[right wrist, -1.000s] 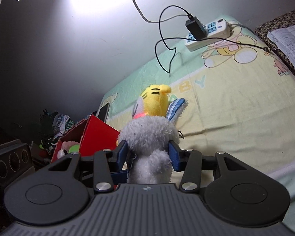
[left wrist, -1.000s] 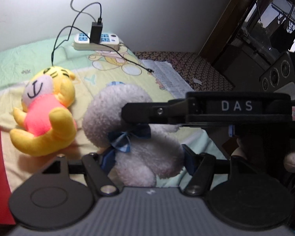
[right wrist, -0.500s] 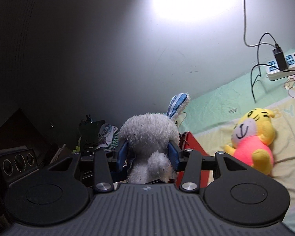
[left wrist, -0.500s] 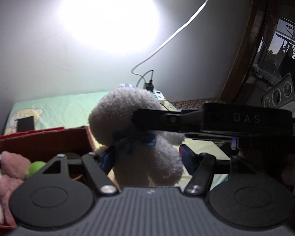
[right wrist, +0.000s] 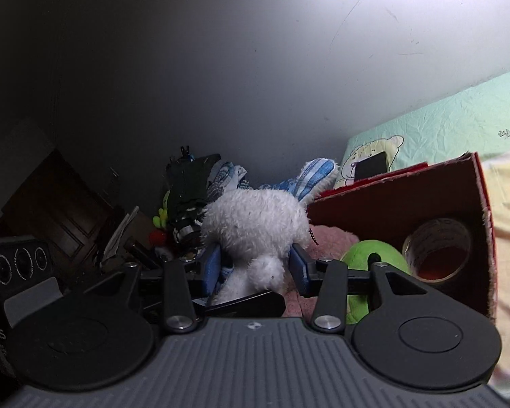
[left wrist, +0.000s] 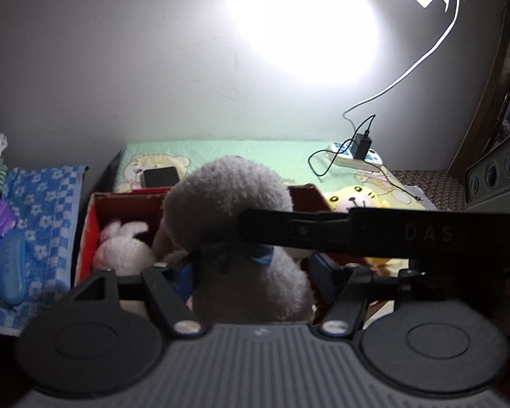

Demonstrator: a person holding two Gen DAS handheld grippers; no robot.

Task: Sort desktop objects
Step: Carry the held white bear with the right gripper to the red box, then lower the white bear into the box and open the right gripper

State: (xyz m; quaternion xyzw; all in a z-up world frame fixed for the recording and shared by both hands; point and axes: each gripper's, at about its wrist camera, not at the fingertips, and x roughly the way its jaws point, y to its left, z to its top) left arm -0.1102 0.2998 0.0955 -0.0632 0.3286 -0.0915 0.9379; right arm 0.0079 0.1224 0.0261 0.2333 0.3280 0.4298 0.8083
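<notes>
A grey-white plush rabbit with a blue bow (left wrist: pixel 241 224) and blue checked ears (right wrist: pixel 255 224) is held by both grippers at once. My left gripper (left wrist: pixel 255 272) is shut on its body, and my right gripper (right wrist: pixel 256 267) is shut on its lower part. The right gripper's black arm crosses in front of it in the left wrist view. The rabbit hangs over the open red box (left wrist: pixel 88 227), whose wall also shows in the right wrist view (right wrist: pixel 408 200). Inside lie a pink-white plush (left wrist: pixel 122 255), a green plush (right wrist: pixel 370 255) and a tape roll (right wrist: pixel 437 250).
A yellow tiger plush (left wrist: pixel 353 199) lies on the bed right of the box. A phone (left wrist: pixel 159 176) and a power strip with charger (left wrist: pixel 357 156) lie on the green sheet. A blue remote (left wrist: pixel 12 268) rests on the checked cloth at left. Clutter (right wrist: pixel 187 197) stands beyond the box.
Both grippers have carried the rabbit leftwards from beside the tiger plush to above the red box and lowered it towards the toys inside.
</notes>
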